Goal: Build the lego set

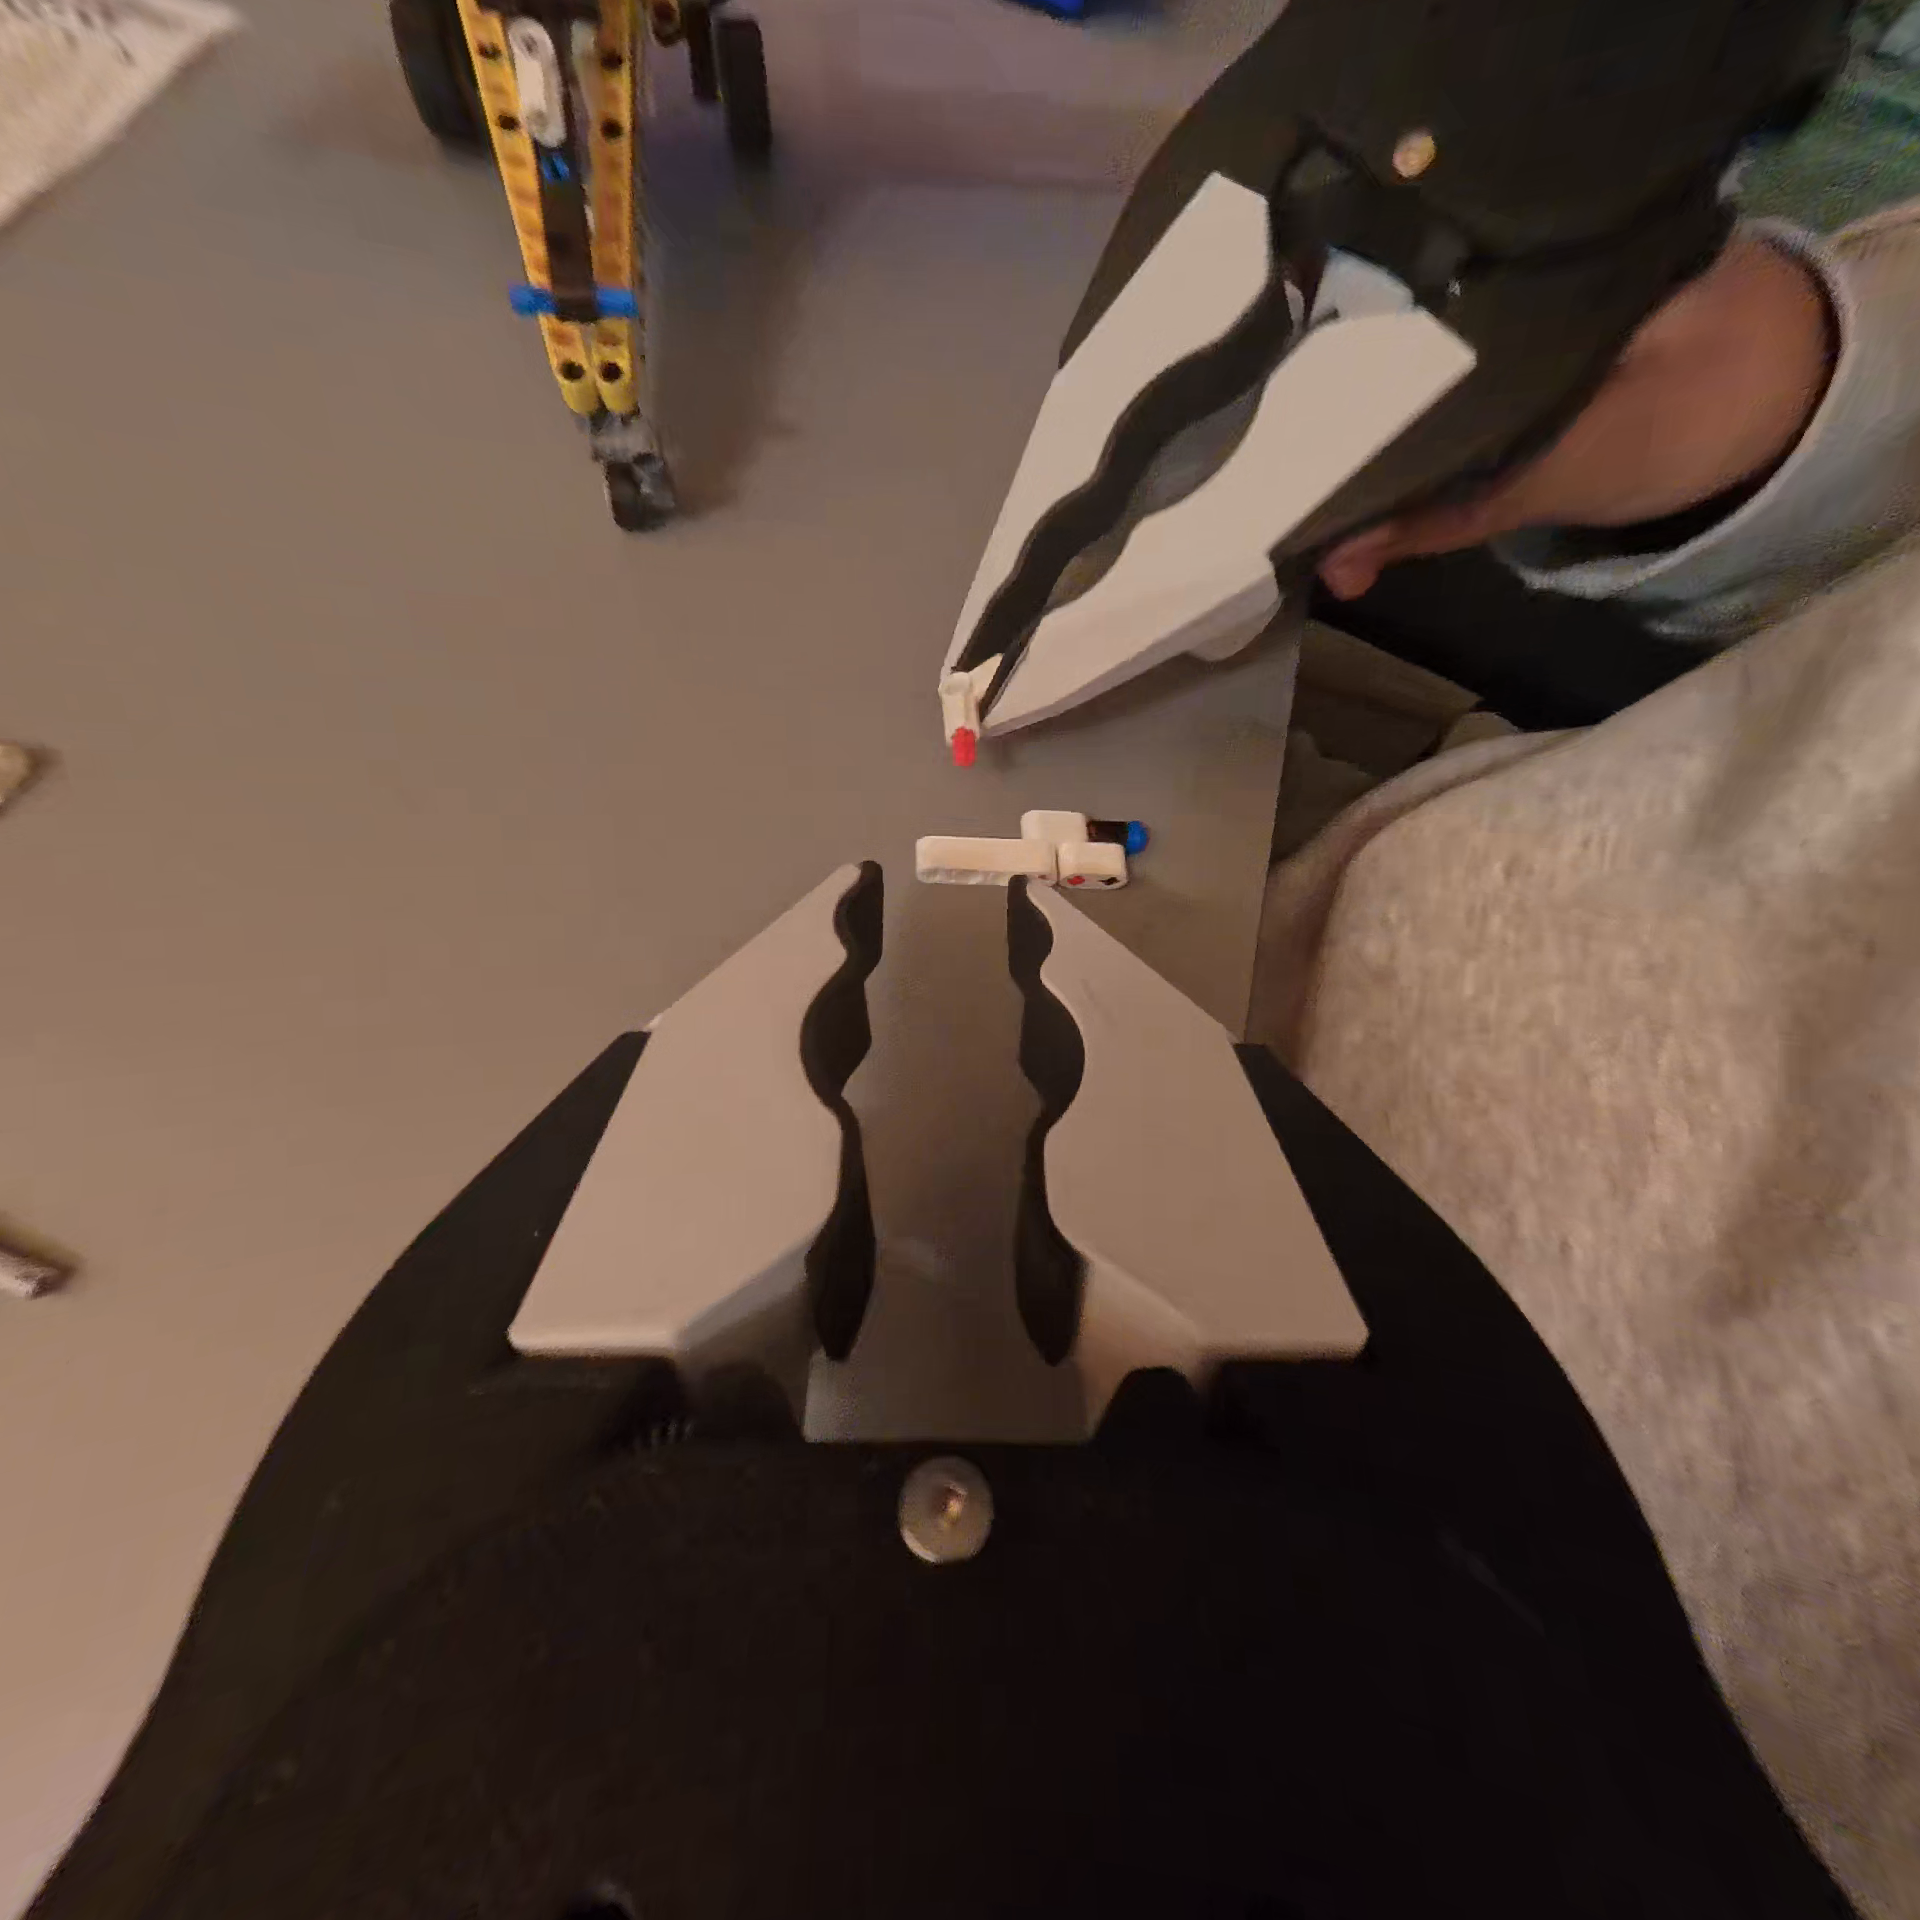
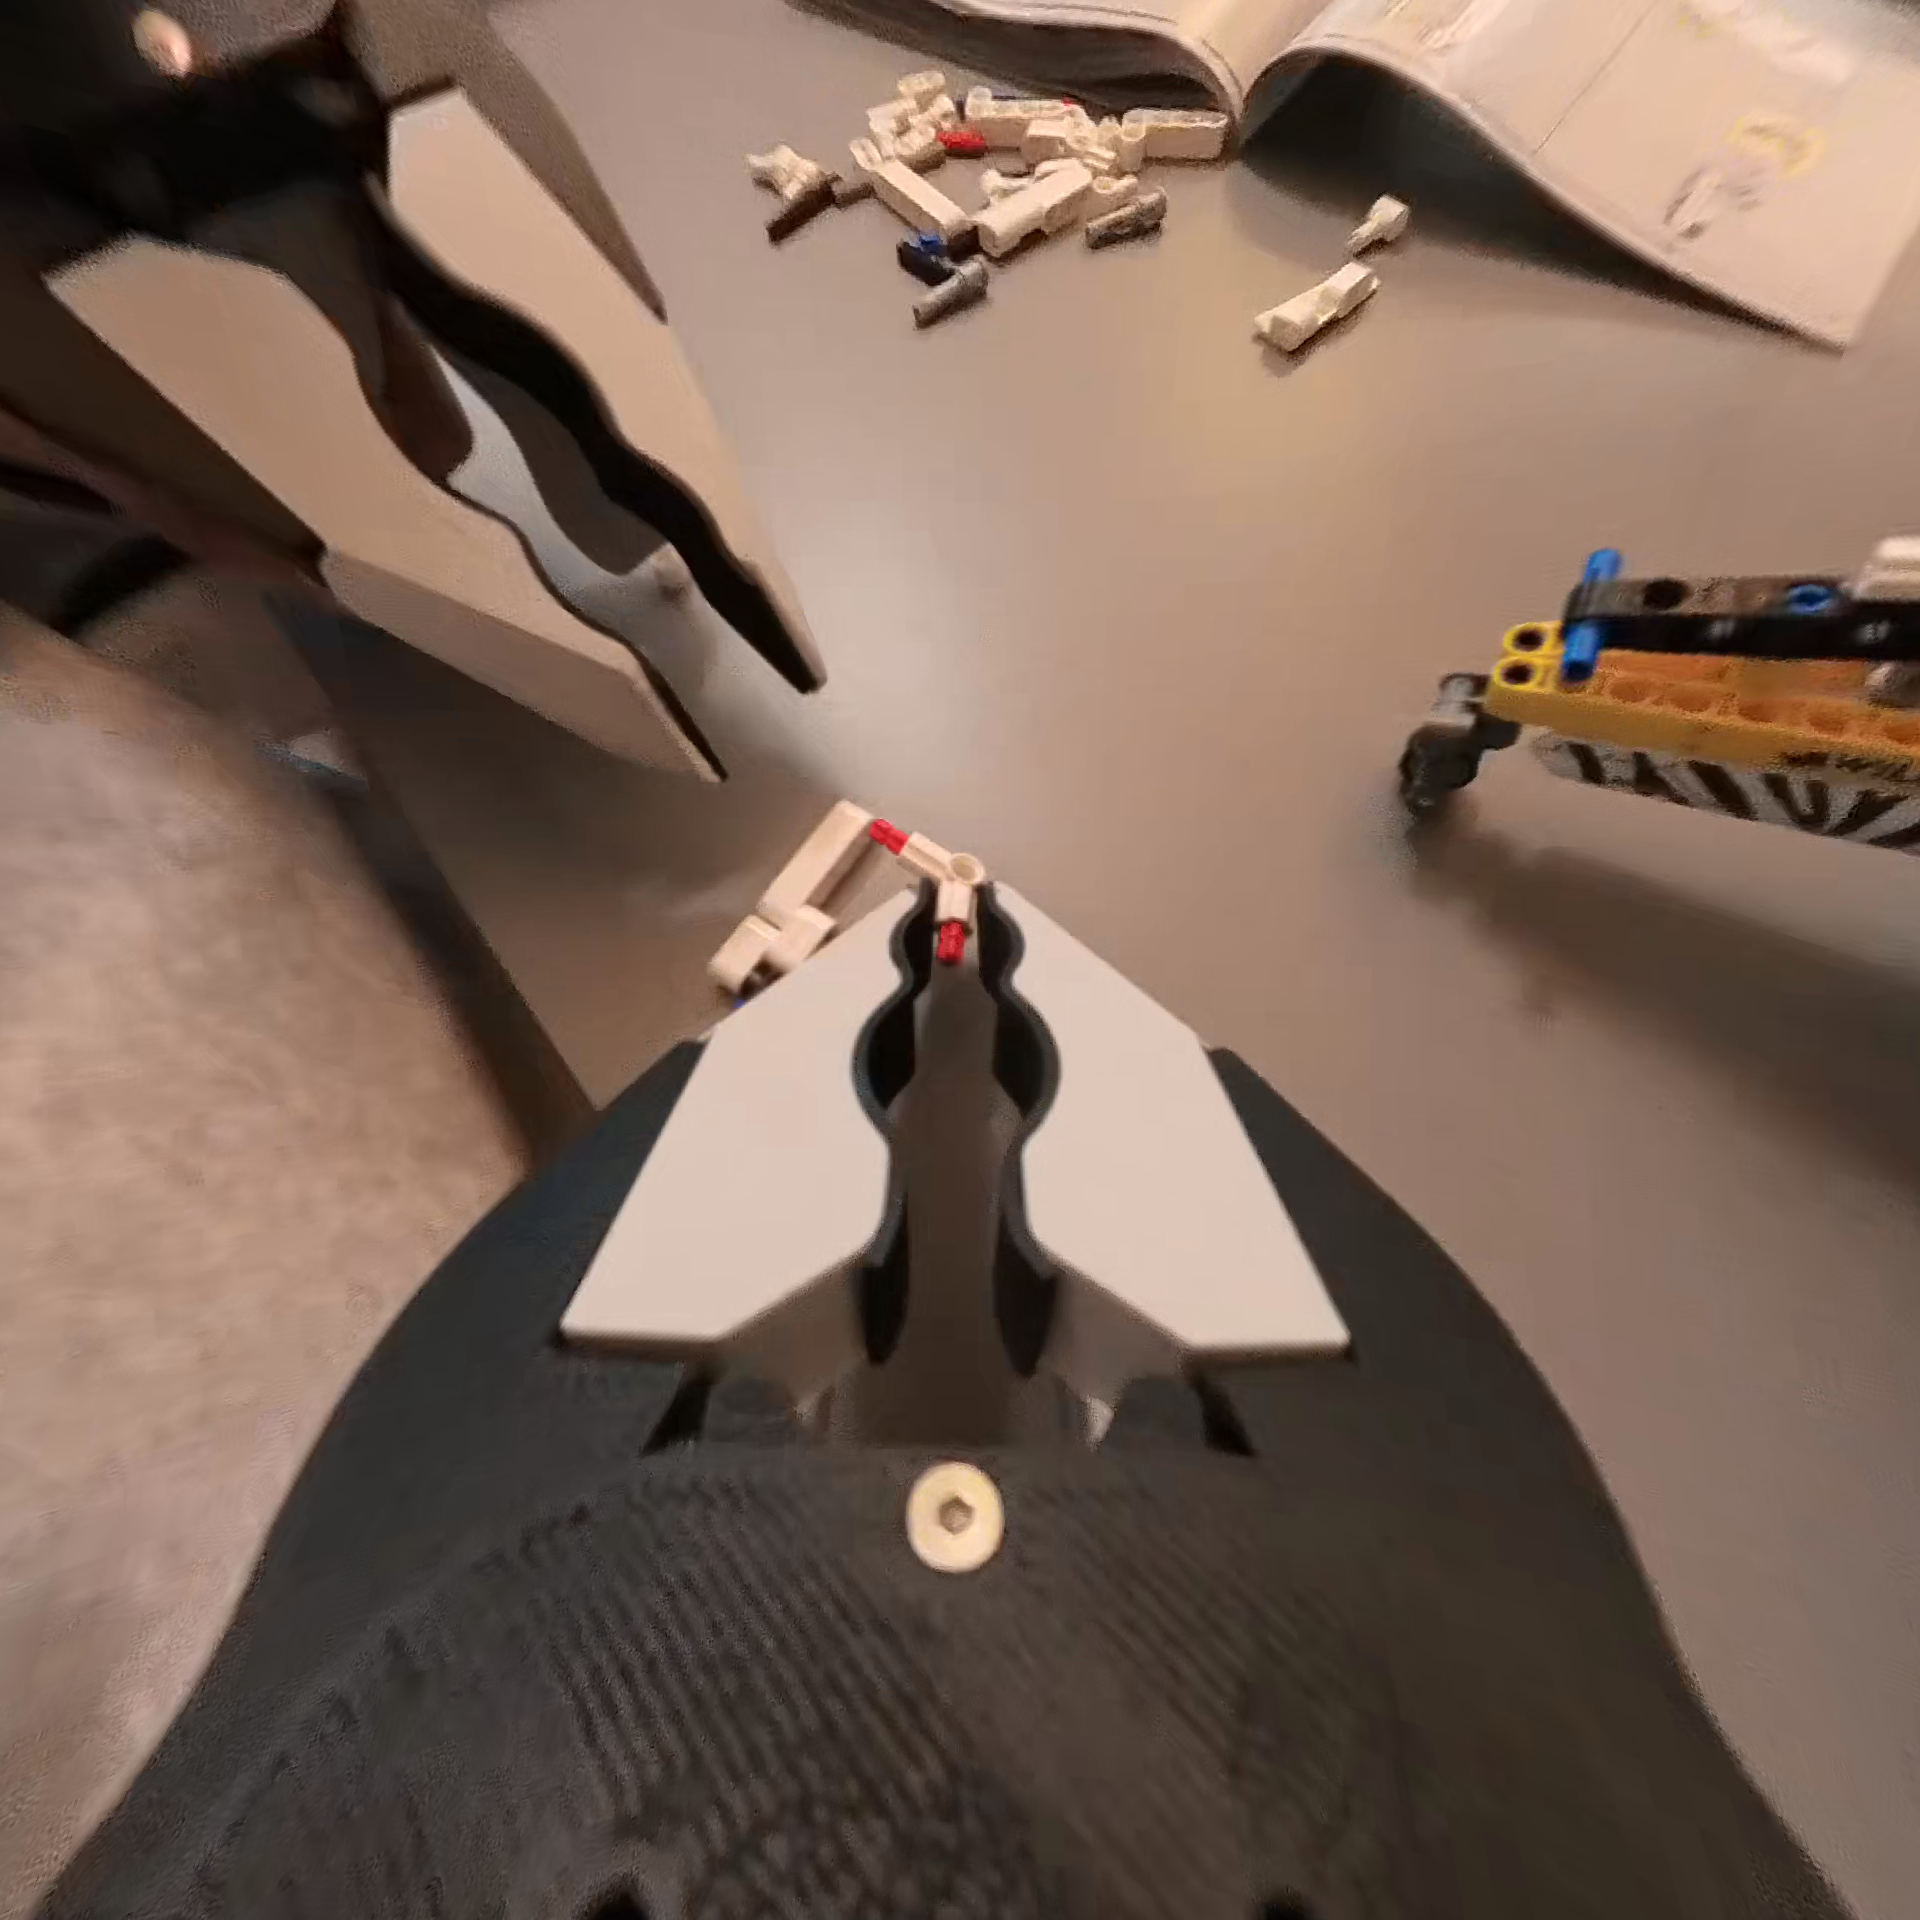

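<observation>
A small white connector [image 2: 961, 871] with red pins [image 2: 949, 940] is pinched at the tips of my right gripper [image 2: 951, 899], which is shut on it. In the left wrist view the right gripper [image 1: 977, 691] holds that connector [image 1: 958, 707] just above the table. A white sub-assembly [image 1: 1023, 852] with a blue pin end [image 1: 1136, 836] lies on the grey table close below it, with a small gap between them. It also shows in the right wrist view [image 2: 800, 914]. My left gripper [image 1: 945, 883] is open and empty, its tips just short of the sub-assembly. It shows open at the upper left of the right wrist view [image 2: 764, 727].
A yellow and black model with wheels [image 1: 571, 208] stands farther back, also at the right of the right wrist view [image 2: 1714, 696]. A pile of loose pieces [image 2: 987, 177] and an open instruction booklet [image 2: 1558, 125] lie beyond. The table edge [image 1: 1273, 883] and a grey-clothed person [image 1: 1610, 1039] are right beside the sub-assembly. The grippers' ends are close to 5 cm from one another.
</observation>
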`<state>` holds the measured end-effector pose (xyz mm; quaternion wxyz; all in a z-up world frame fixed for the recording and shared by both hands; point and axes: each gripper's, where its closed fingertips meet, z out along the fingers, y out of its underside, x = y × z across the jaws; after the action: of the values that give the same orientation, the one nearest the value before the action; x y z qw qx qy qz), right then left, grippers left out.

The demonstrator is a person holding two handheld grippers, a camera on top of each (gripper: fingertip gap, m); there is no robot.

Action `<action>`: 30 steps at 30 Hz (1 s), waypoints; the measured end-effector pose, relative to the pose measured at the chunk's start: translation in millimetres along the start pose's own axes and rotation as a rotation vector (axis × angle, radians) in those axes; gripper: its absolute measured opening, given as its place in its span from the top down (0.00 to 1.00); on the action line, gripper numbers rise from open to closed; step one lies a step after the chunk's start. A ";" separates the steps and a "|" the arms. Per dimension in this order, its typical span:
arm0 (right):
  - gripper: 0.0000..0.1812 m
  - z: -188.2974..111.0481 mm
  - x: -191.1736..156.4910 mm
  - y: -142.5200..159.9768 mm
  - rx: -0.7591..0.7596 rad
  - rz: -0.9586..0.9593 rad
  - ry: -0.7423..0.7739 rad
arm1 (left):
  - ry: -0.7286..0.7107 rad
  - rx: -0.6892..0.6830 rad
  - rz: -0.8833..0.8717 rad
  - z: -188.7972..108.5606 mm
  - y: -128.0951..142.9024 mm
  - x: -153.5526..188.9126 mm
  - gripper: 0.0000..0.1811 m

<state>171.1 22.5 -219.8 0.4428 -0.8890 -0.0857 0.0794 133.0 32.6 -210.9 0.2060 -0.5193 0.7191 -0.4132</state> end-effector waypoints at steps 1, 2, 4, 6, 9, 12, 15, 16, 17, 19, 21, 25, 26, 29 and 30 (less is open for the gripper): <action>0.96 2.2 0.7 2.2 -0.006 -0.043 0.042 | 0.021 -0.018 -0.023 3.7 1.1 1.3 0.87; 0.96 4.4 1.6 3.8 -0.011 -0.082 0.080 | 0.035 -0.039 -0.042 7.3 2.6 1.7 0.87; 0.96 7.2 2.4 6.3 -0.029 -0.147 0.135 | 0.049 -0.089 -0.078 13.6 7.4 1.0 0.87; 0.96 8.4 3.0 5.6 -0.031 -0.201 0.170 | 0.077 -0.117 -0.113 18.2 10.1 3.9 0.86; 0.96 10.7 2.5 3.7 -0.034 -0.261 0.188 | 0.103 -0.120 -0.147 21.9 8.7 8.0 0.85; 0.96 13.2 -0.5 2.8 -0.040 -0.283 0.169 | 0.092 -0.120 -0.160 22.9 8.2 7.0 0.86; 0.96 14.1 -1.6 2.9 -0.047 -0.301 0.156 | 0.089 -0.120 -0.180 22.1 9.4 6.0 0.89; 0.96 14.3 -1.9 2.9 -0.050 -0.309 0.153 | 0.089 -0.122 -0.186 22.0 10.0 5.3 0.91; 0.96 14.5 -2.1 2.9 -0.051 -0.316 0.151 | 0.090 -0.125 -0.192 21.9 10.7 5.0 0.93; 0.96 14.9 -1.8 2.8 -0.055 -0.332 0.153 | 0.097 -0.125 -0.201 22.0 10.6 4.9 0.93; 0.96 15.0 -0.4 2.4 -0.057 -0.361 0.167 | 0.102 -0.125 -0.209 22.2 10.6 4.5 0.93; 0.97 14.4 -0.4 2.4 -0.066 -0.448 0.187 | 0.101 -0.126 -0.208 22.3 10.7 4.5 0.94; 0.96 14.2 -1.7 2.5 -0.071 -0.469 0.184 | 0.099 -0.128 -0.204 22.4 10.9 4.6 0.94; 0.96 14.4 -5.7 2.7 -0.077 -0.502 0.164 | 0.096 -0.134 -0.192 23.0 11.5 5.6 0.95; 0.96 14.4 -5.7 2.8 -0.077 -0.499 0.157 | 0.095 -0.134 -0.191 22.9 11.5 5.5 0.95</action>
<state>162.6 30.8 -230.2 0.4199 -0.8599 -0.2708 -0.1047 140.9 20.2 -232.7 0.0963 -0.5780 0.7012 -0.4062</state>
